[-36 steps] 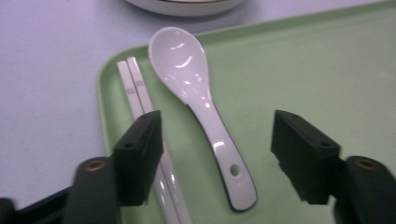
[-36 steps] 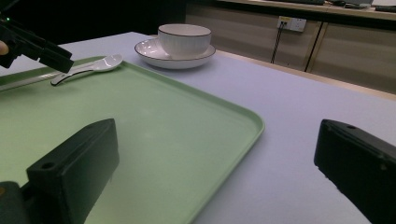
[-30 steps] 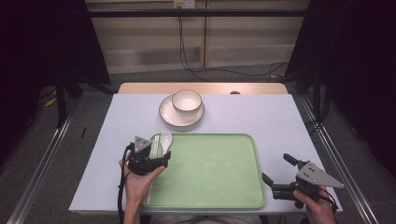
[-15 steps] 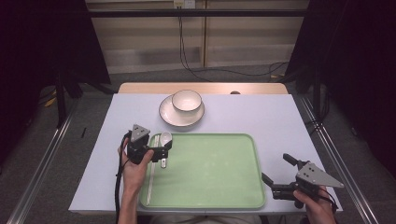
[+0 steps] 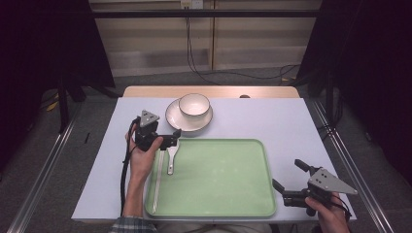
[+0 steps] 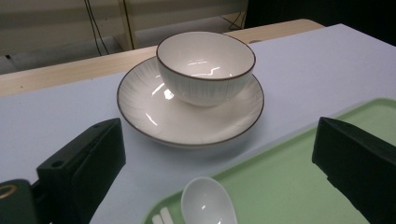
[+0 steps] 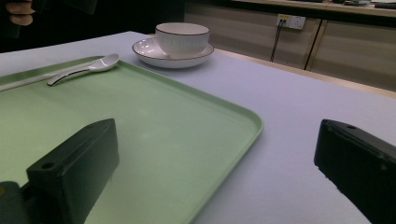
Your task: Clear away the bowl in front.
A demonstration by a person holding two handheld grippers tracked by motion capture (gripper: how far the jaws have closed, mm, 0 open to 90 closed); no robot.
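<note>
A white spoon (image 5: 171,156) (image 6: 208,205) (image 7: 88,64) lies on the left part of the green tray (image 5: 218,194) (image 6: 289,182) (image 7: 154,126), beside white chopsticks (image 5: 157,182) (image 7: 23,80) along the tray's left rim. My left gripper (image 5: 174,138) (image 6: 217,128) hovers just beyond the spoon. Its jaws have just been opening and stand open with nothing between them. It faces a white bowl (image 5: 194,103) (image 6: 205,65) (image 7: 182,36) standing on a white plate (image 5: 175,119) (image 6: 154,114) (image 7: 144,49). My right gripper (image 5: 286,174) (image 7: 215,130) rests open and empty by the tray's right edge.
The pale table cover (image 5: 286,126) stretches bare to the right of the plate. A wooden table edge (image 5: 145,91) runs along the far side. Dark curtains flank the table, and cables lie on the floor behind it.
The left gripper let go of the spoon, which now lies on the tray, and moved up and away toward the plate. The right gripper stayed put.
</note>
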